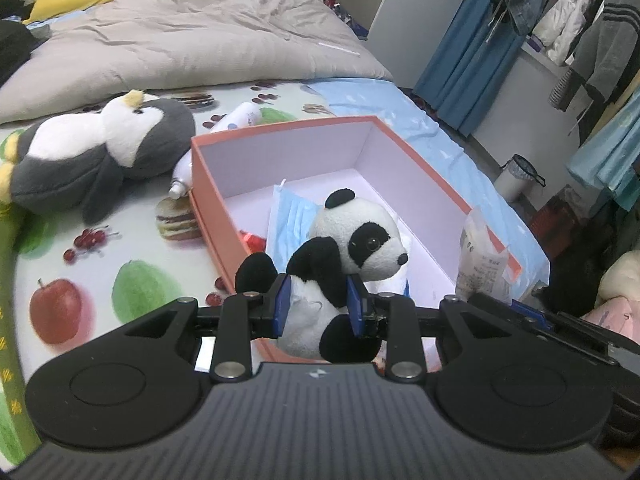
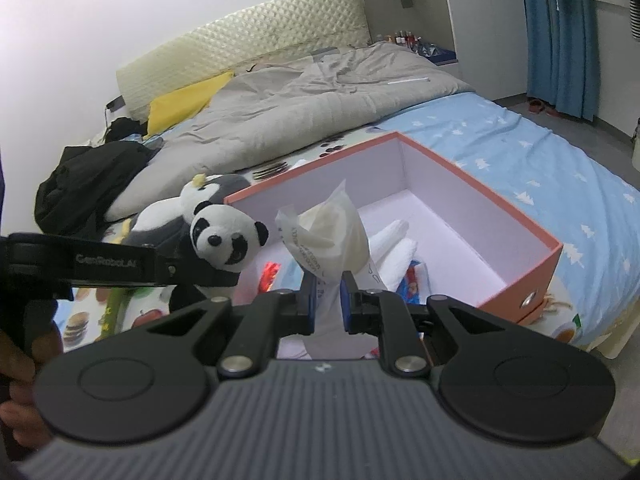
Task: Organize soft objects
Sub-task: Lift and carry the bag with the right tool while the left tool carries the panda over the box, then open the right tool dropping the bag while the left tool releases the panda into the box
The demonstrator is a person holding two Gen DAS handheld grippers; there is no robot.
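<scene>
The panda plush (image 1: pixel 352 240) hung over the near edge of the orange box (image 1: pixel 280 128), pinched at its white belly between the blue pads of the left gripper (image 1: pixel 318 306), its head above the box's open interior. Beside it, the right gripper (image 2: pixel 328 300) was clamped on a crinkled white packet (image 2: pixel 328 236), held upright over the same near edge. The box stood open on the bed (image 2: pixel 520 168), near the bed's foot edge, its walls white inside. On its floor lay a blue face mask (image 1: pixel 288 216), a folded white cloth (image 2: pixel 396 248) and a red-and-blue snack wrapper (image 2: pixel 412 284); a second red wrapper (image 1: pixel 254 240) showed at the near left wall. Outside the box, just beyond its left wall, a white bottle (image 1: pixel 240 118) lay on the fruit-print sheet (image 1: pixel 100 264), and farther left a grey penguin plush (image 1: pixel 100 152) lay on its back. A grey duvet (image 1: pixel 192 32) was bunched toward the headboard end.
</scene>
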